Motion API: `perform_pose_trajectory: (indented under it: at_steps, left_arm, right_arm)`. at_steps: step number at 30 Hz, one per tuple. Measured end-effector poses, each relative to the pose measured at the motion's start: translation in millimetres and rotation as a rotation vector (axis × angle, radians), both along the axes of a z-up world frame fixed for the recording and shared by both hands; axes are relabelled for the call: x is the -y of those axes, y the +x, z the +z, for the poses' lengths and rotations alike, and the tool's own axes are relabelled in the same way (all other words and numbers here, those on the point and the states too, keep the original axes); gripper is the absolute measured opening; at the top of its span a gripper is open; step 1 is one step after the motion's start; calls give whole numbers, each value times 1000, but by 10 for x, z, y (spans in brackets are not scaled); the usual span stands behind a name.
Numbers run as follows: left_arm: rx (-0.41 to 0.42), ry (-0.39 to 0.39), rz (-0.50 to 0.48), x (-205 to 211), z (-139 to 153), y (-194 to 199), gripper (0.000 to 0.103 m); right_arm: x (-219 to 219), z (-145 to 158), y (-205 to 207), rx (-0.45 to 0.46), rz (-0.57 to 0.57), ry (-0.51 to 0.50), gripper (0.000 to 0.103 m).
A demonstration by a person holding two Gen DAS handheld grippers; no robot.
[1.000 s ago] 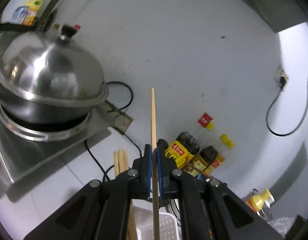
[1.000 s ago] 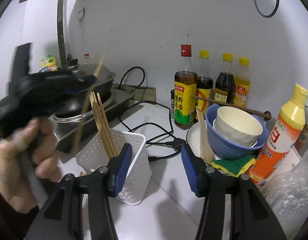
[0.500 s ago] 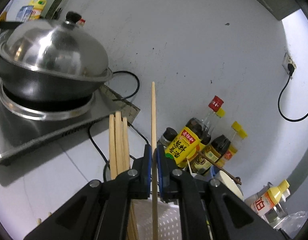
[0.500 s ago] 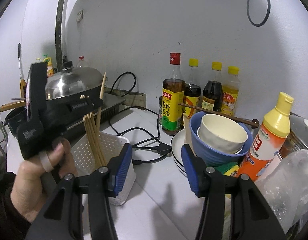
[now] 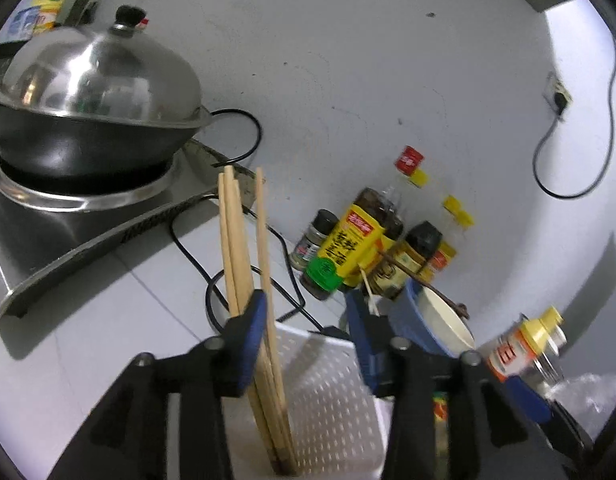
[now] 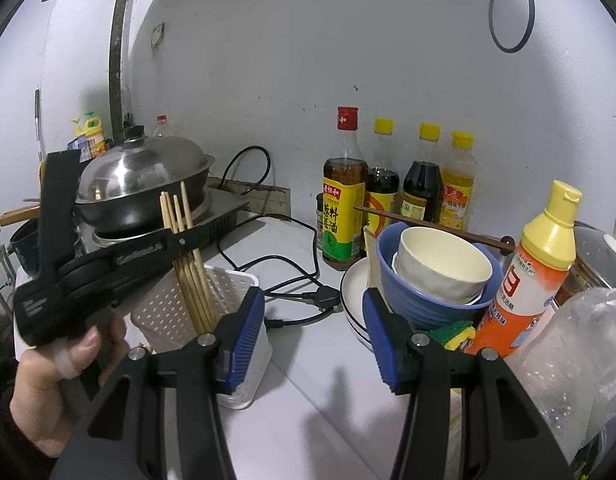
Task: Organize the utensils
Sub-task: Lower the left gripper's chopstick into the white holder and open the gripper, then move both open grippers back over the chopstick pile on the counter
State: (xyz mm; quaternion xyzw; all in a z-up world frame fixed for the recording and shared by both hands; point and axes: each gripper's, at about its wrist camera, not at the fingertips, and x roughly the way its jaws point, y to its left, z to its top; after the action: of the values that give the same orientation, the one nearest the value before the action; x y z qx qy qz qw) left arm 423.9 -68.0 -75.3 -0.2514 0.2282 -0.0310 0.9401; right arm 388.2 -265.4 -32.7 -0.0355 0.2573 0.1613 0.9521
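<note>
The left tool (image 5: 308, 320) is opening, its chopstick (image 5: 264, 264) now in the white basket (image 5: 340, 392) at lower centre. The right tool (image 6: 314, 332) stands half-wide, empty. A dark chopstick (image 6: 428, 226) across the bowl probably remains.

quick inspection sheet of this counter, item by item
surface: white counter, crowded along the wall side
job's things: wooden chopsticks stand upright in the white perforated basket; one dark chopstick lies across the blue bowl
clutter: sauce bottles, orange squeeze bottle, sponge, lidded wok on a cooker
grippers: left tongs are opening over the basket, the chopsticks beside one pad, not pinched; right tongs open, nothing between them
cables: black cord and plug on the counter; another cord hangs on the wall
surroundings: grey wall, wall socket
</note>
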Motion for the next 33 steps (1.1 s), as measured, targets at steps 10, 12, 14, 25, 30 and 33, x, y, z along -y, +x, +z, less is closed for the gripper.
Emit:
perform_pose_trajectory:
  at_steps: [10,12,14,25,30,33]
  left_arm:
    - [64,77,-58,-54,179,-434,47]
    - [69,100,-61,-84,208,-521,47]
    - [77,117,-79,-115,244,-625,47]
    - [143,327,-87,-202,515,-1255,48]
    - [152,341,-90,-302,558,-1468,49]
    - [147,320,-92,-368,575,-1565,49]
  right_arm:
    - [-146,80,-190,-14,-4,4,49]
    - [-185,112,-263,-12,-4,2,49]
    - [-222,143,-326,-11,-3,1,49]
    - [-424,292,-684,0,-2,-10,49]
    - [-526,346,-845,4,13,-24,49]
    - [-572,384,-926,10,16,-30,49]
